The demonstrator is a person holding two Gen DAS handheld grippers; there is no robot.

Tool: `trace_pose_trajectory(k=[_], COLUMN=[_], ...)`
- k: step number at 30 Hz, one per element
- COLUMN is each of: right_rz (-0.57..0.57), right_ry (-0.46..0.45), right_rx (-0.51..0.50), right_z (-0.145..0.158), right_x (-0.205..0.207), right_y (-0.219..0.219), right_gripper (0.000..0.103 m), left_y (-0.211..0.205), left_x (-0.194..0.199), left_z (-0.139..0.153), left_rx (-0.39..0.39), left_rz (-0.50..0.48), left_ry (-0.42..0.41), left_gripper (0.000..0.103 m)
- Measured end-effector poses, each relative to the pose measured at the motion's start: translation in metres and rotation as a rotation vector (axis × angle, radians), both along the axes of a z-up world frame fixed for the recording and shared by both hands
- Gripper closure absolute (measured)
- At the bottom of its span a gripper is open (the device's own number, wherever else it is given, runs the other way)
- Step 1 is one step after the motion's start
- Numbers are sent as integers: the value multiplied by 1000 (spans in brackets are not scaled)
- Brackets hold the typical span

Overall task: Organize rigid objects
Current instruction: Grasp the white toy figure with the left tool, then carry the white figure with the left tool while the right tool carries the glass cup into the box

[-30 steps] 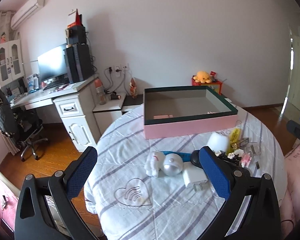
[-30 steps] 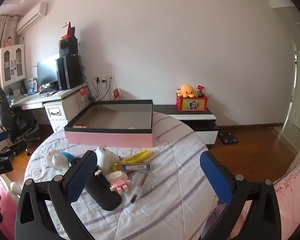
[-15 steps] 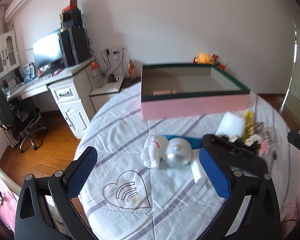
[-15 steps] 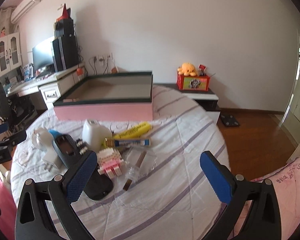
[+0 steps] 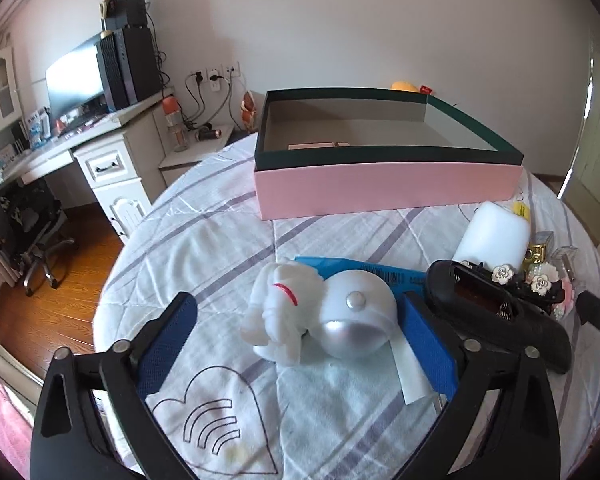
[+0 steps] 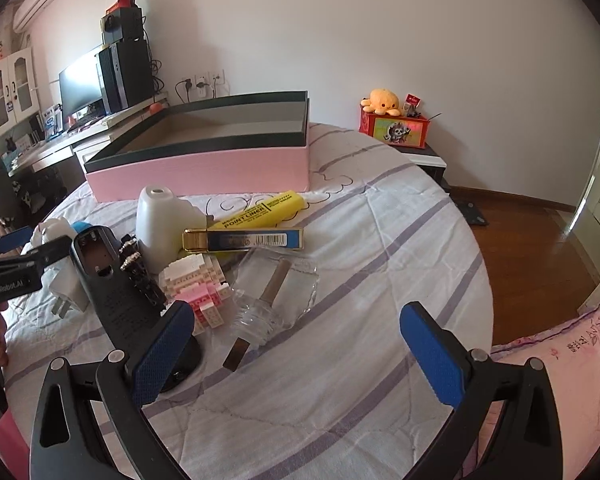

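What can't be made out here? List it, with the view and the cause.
- Pink box floor: right wrist view, hidden by its near wall.
- White charger: left wrist view, mostly behind the left gripper finger.
- Yellow highlighter: left wrist view, only a tip shows behind the white bottle.
- Black remote lower end: right wrist view, behind the right gripper finger.

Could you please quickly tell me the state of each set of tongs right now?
Left tongs: open, holding nothing, framing the white plastic toy figure.
Right tongs: open, holding nothing.
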State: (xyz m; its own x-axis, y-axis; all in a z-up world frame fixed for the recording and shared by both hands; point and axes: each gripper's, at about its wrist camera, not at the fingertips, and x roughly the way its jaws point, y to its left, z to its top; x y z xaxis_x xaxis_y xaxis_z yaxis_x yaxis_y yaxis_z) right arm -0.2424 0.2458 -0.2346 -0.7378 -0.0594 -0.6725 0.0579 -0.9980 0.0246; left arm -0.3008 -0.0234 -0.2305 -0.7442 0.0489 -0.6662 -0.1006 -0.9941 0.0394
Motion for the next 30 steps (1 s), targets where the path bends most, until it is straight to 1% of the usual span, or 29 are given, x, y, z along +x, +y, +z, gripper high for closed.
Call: trace_pose_trajectory(k=[3, 4, 5, 6, 7, 9, 12, 16, 22, 27, 28, 29, 30], right_rz=[0, 1, 0, -2, -2, -1, -2, -13, -44, -60, -56, -47, -37], right_ry=[-3, -3, -3, -1, -1, -4, -5, -12, -48, -71, -80, -87, -95], right_rx=[-11, -12, -11, -9, -8, -11, -8, 9, 38, 71, 65, 48, 34], right_z=[-1, -1, -1, 0, 0, 0, 0, 0, -3, -4, -6, -7, -8], right_x=[0, 0, 0, 0, 0, 1, 2, 1, -15, -31, -34, -34, -35], right_y=[1, 1, 1, 1, 0, 1, 0, 2, 3, 3, 4, 5, 6], right_gripper=[0, 0, 0, 0, 0, 0, 0, 0, 0, 0, 4, 15, 21], left_y=[-3, -4, -4, -3, -3, -3, -5, -8, -15, -19, -19, -19, -19], left_x=[-5, -6, -8, -9, -12, -13, -11, -2, 12, 17, 17, 18, 18], left_z=[-1, -2, -3, -5, -8, -9, -8, -7, -2, 3, 3, 4, 4], left_rx=[29, 34, 39, 41, 45, 50, 60, 35, 18, 10, 11, 12, 10], left_rz=[-10, -11, -15, -22, -30, -35, -30, -18, -10, -11, -12, -15, -16], left_ry=[-14, -14, -19, -33, -49, -60, -49, -42, -32, -27, -28, -29, -29], left_gripper=[6, 9, 16, 20, 30, 31, 31, 31, 31, 31, 31, 31, 31])
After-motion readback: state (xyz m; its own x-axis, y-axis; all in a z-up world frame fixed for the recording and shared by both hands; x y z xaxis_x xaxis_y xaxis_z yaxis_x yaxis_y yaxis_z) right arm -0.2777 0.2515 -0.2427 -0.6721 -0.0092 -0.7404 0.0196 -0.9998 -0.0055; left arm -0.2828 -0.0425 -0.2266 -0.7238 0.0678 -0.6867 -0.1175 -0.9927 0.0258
